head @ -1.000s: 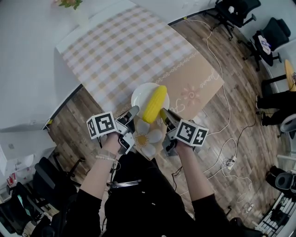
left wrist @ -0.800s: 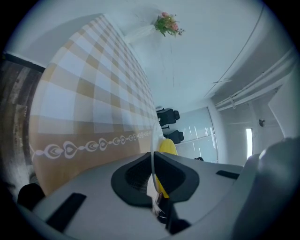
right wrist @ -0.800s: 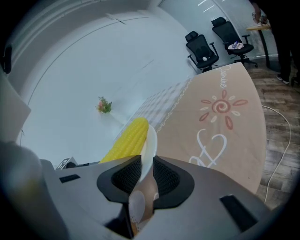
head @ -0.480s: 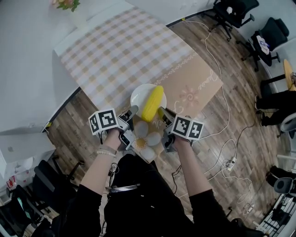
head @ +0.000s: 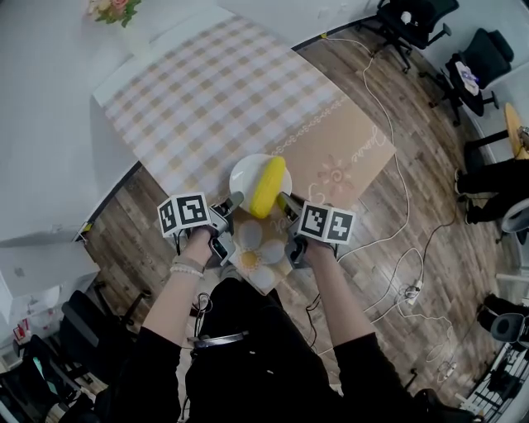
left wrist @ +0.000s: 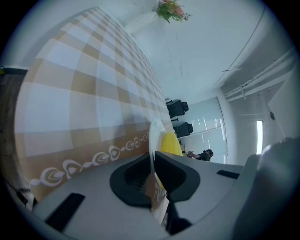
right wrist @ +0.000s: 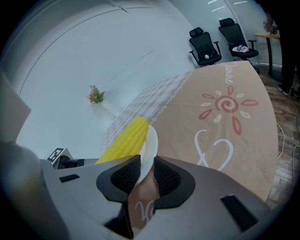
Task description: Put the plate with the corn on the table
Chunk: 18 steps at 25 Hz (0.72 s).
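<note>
The left tool (head: 235, 199) and right tool (head: 284, 199) are pinching the plate (head: 240, 172) rim at the bench's (head: 207, 91) near edge; their jaws have just been easing open. Corn (head: 269, 183) is lying on it.

Can't see plate (head: 241, 172) near rim in head view: tucked behind left gripper (head: 237, 199) and right gripper (head: 282, 199), both with jaws just eased open a bit yet rim pinched between pads. Can't see most of plate face either, under corn (head: 269, 183). Can't tell if plate bottom touches tablecloth (head: 207, 91). Only get plate edge-on in left gripper view, corn mostly behind it. Can't read script (head: 369, 149) on cloth, too small. Lose flowers (head: 111, 7) partly at top edge.
</note>
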### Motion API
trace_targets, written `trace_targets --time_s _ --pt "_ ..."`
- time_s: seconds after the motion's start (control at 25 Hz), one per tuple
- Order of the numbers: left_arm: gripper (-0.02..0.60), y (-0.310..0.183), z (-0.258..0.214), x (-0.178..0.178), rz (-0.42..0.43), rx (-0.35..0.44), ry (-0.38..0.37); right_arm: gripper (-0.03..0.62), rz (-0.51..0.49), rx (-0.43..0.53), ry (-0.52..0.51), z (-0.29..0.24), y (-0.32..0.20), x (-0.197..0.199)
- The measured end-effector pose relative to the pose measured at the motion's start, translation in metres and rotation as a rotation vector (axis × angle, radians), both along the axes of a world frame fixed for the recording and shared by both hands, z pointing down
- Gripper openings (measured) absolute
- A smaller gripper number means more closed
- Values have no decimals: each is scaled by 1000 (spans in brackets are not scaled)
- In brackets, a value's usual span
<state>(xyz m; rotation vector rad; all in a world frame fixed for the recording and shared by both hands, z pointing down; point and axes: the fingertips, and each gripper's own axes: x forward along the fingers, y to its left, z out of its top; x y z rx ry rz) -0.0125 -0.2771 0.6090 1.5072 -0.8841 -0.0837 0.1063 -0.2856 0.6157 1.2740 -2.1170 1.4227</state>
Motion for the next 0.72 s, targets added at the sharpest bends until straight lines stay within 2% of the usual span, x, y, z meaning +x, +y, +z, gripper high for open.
trace_targets --time_s 0.28,0.48,0.72 --pt "43 -26 7 -17 5 -37 -38 123 -2 -39 30 5 -25 -16" --pt "44 -13 13 -11 -6 -64 -47 129 -34 -42 68 7 -10 -9" --pt "49 -27 13 -28 -9 -92 -49 135 -61 -36 100 4 -25 -27"
